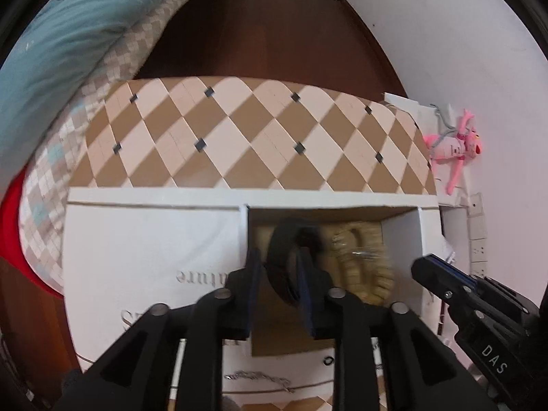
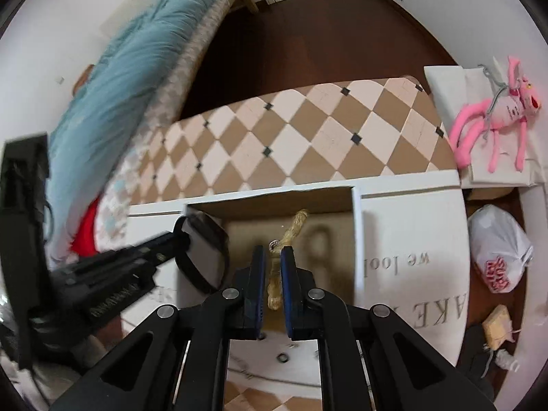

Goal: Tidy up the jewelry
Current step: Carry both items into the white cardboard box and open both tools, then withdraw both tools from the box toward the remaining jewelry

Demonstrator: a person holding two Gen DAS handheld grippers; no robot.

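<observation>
A white box (image 1: 150,239) with a square cardboard-lined recess (image 2: 335,239) lies on the chequered table. My left gripper (image 1: 279,267) is shut on a black bangle (image 1: 284,260) and holds it over the recess; the bangle also shows in the right wrist view (image 2: 202,253). A beige braided bracelet (image 1: 366,267) lies in the recess, also seen in the right wrist view (image 2: 291,236). My right gripper (image 2: 272,263) hovers above the bracelet with its jaws a narrow gap apart, holding nothing. A small black ring (image 2: 282,358) and a thin chain (image 1: 260,375) lie on the box's near side.
The chequered table (image 1: 260,130) stretches beyond the box. A bed with a teal blanket (image 1: 68,34) is at the left. A pink plush toy (image 2: 500,109) lies on a white bag at the right. A plastic bag (image 2: 500,253) sits on the floor at the right.
</observation>
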